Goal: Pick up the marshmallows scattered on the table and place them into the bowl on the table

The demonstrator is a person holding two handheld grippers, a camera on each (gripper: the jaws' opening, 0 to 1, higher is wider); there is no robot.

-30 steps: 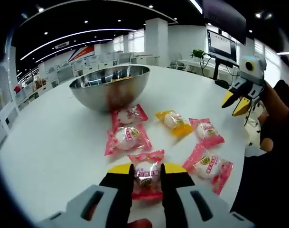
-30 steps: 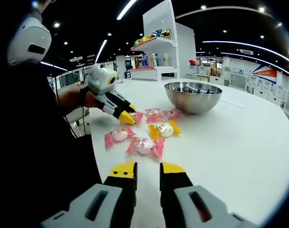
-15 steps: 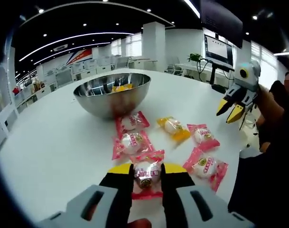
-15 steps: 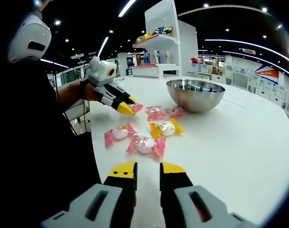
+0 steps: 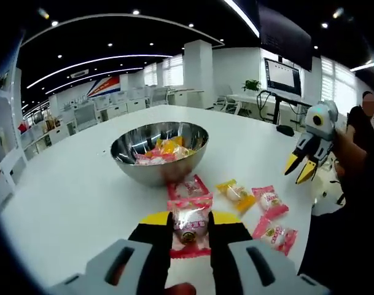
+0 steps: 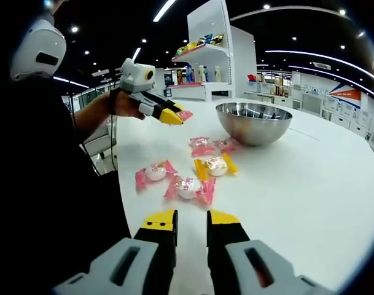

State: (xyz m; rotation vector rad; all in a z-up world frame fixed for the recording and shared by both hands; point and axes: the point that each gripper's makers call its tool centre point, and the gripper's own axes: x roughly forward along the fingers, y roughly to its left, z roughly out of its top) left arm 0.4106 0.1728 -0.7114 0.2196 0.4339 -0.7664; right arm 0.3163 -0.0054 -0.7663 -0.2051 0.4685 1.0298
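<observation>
In the left gripper view, the left gripper (image 5: 190, 222) with its black jaws and yellow tips is clamped on a pink-wrapped marshmallow (image 5: 190, 224), which sits pinched between the two tips and is lifted off the white round table (image 5: 64, 196). Just beyond it, another pink-wrapped marshmallow (image 5: 188, 187) lies against the foot of the shiny steel bowl (image 5: 160, 157), and to its right lie a yellow-wrapped marshmallow (image 5: 237, 193), a pink one (image 5: 270, 201) beside it and a further pink one (image 5: 276, 235) nearer the table edge. The bowl already holds several pink and yellow wrapped sweets (image 5: 159, 150). At the right of this view the right gripper (image 5: 300, 169) hangs in the air over the table edge, its yellow tips slightly apart with nothing between them. In the right gripper view, the right gripper's (image 6: 191, 221) own jaws stand a little apart and bare above the table (image 6: 297, 184), with the loose marshmallows ahead of them. Farther off in that view the left gripper (image 6: 174, 115), in a person's hand (image 6: 125, 104), carries its pink packet (image 6: 184, 115) raised in the air, short of the bowl (image 6: 254, 123). Behind stand a white shelf unit with goods (image 6: 202, 67) and, in the left gripper view, a wall screen (image 5: 284, 77).
</observation>
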